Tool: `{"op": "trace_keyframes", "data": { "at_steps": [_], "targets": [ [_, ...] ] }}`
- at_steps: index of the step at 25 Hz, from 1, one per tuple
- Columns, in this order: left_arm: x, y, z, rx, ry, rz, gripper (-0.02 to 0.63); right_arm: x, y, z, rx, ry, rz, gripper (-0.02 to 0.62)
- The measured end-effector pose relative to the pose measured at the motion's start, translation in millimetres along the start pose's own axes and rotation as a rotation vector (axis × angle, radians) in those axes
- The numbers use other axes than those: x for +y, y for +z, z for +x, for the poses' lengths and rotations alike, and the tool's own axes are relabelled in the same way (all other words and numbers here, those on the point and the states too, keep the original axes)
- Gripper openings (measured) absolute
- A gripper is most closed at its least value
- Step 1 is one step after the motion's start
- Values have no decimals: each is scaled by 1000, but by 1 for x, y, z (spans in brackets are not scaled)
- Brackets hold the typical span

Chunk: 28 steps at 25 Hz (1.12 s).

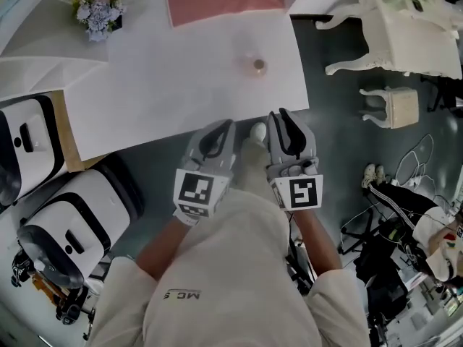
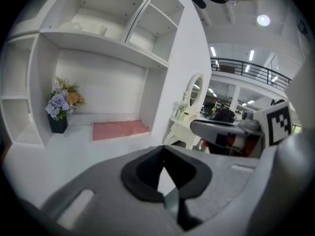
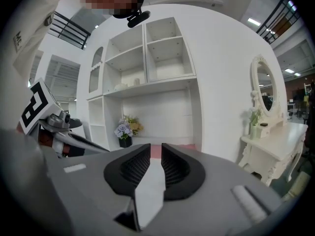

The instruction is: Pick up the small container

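One small container (image 1: 258,65) on table (image 1: 181,85)

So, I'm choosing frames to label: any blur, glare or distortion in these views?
Head view: evenly lit, sharp, though the small container looks faint on the white table. Left gripper view: fisheye curves the shelves, a ceiling lamp glares, corners dark. Right gripper view: same curving, mirror is clear.
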State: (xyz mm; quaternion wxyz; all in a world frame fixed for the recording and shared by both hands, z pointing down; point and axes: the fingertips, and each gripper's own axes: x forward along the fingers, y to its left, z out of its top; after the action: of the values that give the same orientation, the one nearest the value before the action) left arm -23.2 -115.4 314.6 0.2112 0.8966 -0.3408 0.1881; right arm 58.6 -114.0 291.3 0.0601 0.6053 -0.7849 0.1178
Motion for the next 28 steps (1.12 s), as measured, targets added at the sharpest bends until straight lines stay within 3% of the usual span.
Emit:
{"op": "trace_keyframes", "data": {
  "at_steps": [13,28],
  "targets": [
    [47,-71,59,20,113,-100,0,-28,-101,65,52,58,9,81],
    [46,-103,128,39,168,-96,0,-77,-152,96,37,91,-4,115]
  ]
}}
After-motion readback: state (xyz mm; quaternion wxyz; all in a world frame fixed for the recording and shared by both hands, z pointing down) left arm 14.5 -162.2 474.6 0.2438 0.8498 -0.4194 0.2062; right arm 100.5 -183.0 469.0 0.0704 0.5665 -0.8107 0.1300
